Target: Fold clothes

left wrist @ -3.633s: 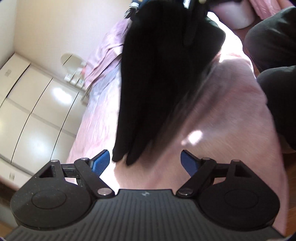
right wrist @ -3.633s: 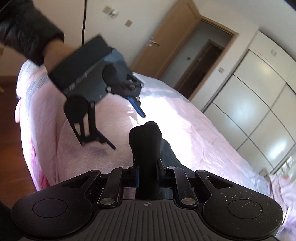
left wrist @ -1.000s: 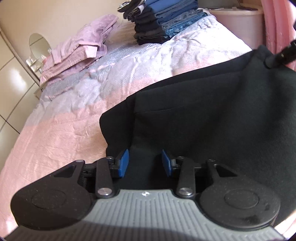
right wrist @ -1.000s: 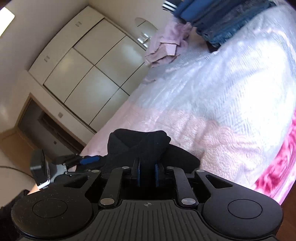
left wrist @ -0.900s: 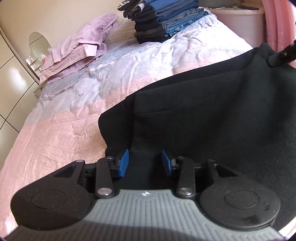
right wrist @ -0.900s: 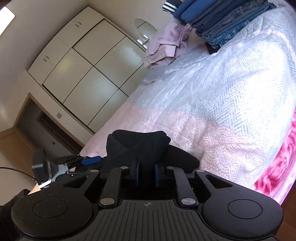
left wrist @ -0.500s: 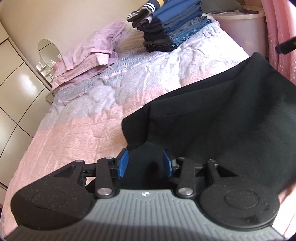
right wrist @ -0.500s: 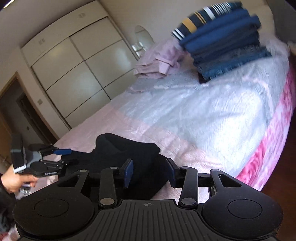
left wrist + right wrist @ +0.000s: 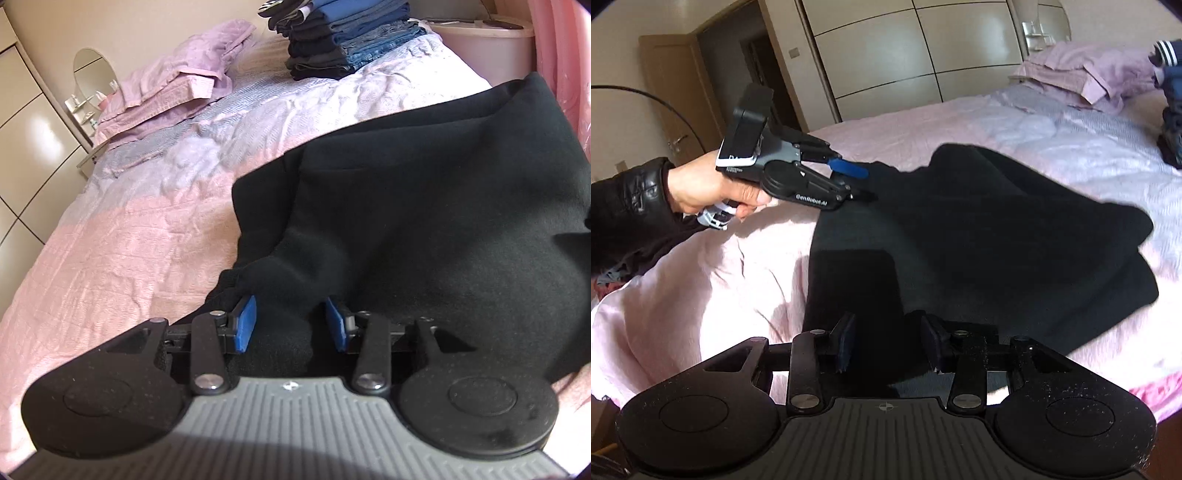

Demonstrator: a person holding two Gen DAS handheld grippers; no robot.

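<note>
On bed (image 9: 110, 240), black garment (image 9: 997, 240), folded stack (image 9: 340, 40)

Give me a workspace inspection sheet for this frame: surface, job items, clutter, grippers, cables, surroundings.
Surface: pink bedspread, wrinkled.
Job's things: black garment spread on the bed; stack of folded clothes at the far end.
Clutter: lilac pillows near the stack.
Grippers: left gripper open, fabric between its fingers; right gripper open over the garment's near edge.
Cables: black cable arcing behind the left hand.
Surroundings: wardrobe doors, round mirror, lidded bin.
</note>
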